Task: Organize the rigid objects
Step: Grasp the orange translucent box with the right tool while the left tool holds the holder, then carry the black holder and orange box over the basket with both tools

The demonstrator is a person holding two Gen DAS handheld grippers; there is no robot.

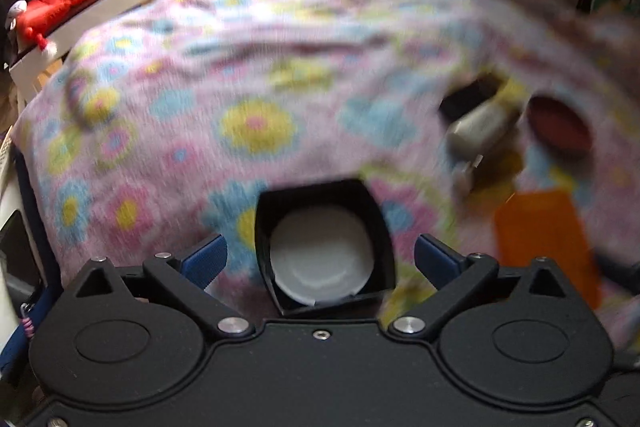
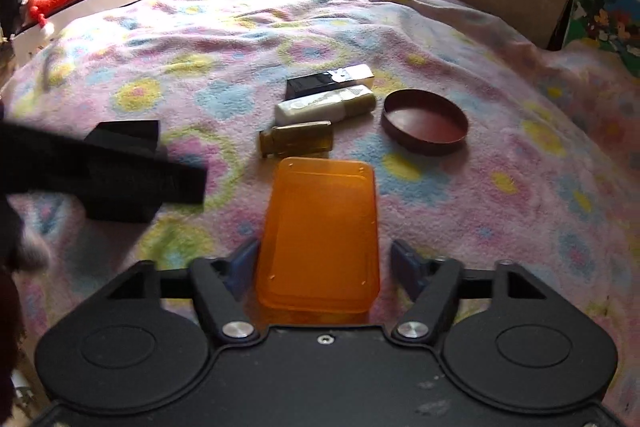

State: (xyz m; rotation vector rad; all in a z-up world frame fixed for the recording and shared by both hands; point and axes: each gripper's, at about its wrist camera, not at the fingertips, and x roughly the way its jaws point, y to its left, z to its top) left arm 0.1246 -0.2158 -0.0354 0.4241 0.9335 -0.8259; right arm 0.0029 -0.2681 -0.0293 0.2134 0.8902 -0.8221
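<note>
Lying dead ahead between the spread, non-touching fingers of the right gripper [image 2: 324,263] on the bed's floral blanket [image 2: 500,163], orange box [image 2: 320,231] with long axis running away; left gripper [image 1: 320,255] likewise wide around black box [image 1: 324,247], unclamped.

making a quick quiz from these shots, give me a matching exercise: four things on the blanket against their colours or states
Things:
1. lidless box
2. round lid
3. square box
4. small bottle

Descriptions:
a. black, holds something white and round
b. orange, between the open fingers of the right tool
c. olive-brown, lying on its side
d. dark red, lying open side up

Pairs: 1-b, 2-d, 3-a, 4-c
</note>
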